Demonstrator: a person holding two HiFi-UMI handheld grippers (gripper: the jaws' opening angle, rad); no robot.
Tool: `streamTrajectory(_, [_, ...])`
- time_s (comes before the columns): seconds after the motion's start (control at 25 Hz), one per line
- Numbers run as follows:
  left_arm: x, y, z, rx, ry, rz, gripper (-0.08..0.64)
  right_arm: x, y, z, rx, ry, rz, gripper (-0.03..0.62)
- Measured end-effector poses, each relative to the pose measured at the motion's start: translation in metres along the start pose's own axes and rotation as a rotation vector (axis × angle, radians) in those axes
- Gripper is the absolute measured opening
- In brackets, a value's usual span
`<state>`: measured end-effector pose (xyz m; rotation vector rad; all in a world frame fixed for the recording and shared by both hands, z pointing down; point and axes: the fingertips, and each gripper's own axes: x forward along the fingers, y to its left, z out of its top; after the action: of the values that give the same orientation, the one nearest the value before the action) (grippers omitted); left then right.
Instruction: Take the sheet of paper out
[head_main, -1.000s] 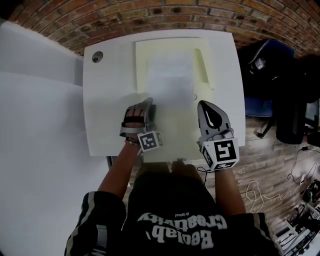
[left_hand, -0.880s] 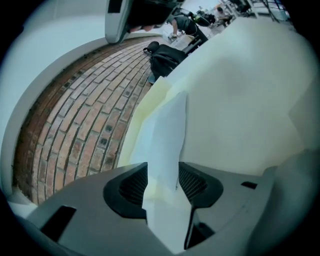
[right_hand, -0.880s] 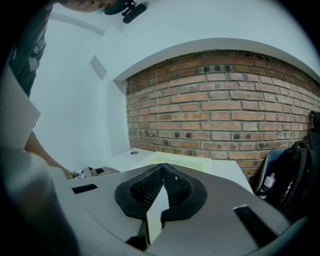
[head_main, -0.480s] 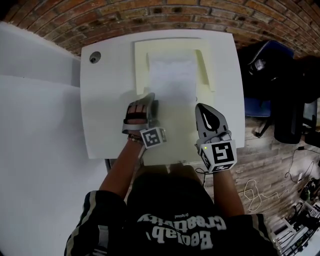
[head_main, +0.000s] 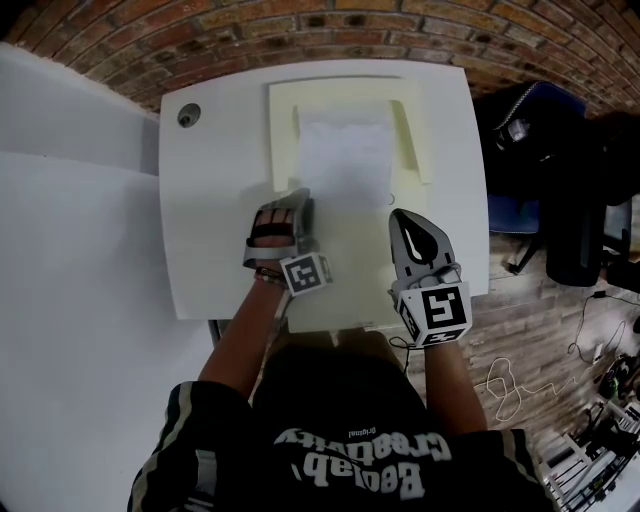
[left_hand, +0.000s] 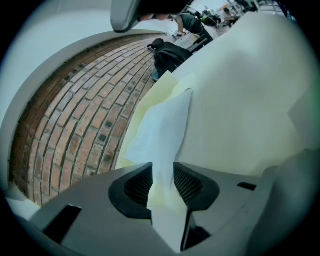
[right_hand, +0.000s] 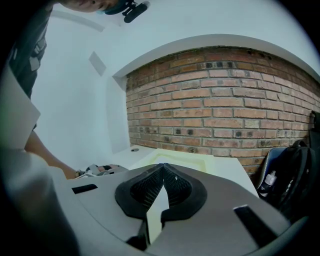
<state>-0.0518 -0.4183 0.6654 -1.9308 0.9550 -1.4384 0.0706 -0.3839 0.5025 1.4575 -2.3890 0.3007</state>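
Matt white paper sheet (head_main: 345, 160), pale yellow card folder (head_main: 283, 130), smooth white table (head_main: 215, 200), rough brick wall (head_main: 300, 25)

A brick wall (head_main: 300, 30) stands behind the table (head_main: 215, 200); bare tabletop lies open left of the yellow folder (head_main: 283, 130).

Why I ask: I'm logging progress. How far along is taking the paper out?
Done: right tongs shut on the yellow folder. In hand: left tongs have just been closing around the sheet, pads not yet pressing. Left: drawing it out of the folder.
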Motion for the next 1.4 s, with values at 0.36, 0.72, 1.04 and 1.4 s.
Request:
streamTrajectory(0.36, [0.013,0.000,0.007,-0.001,0.007,0.002,0.104,0.003,-0.002,-0.006,0.008,0.016,-0.008,-0.006])
streamTrajectory(0.72, [0.024,0.002,0.014,0.028,0.018,-0.015,0.006,0.007,-0.010,-0.008,0.020,0.022,-0.018,-0.006])
streamTrajectory(1.04, [-0.001,0.022,0.020,-0.135,-0.015,0.008,0.000,0.004,-0.019,-0.005,0.029,0.008,-0.024,-0.006])
streamTrajectory(1.4, [-0.054,0.054,0.024,-0.238,-0.011,0.080,0.000,-0.002,-0.003,-0.004,-0.104,0.016,0.032,-0.006])
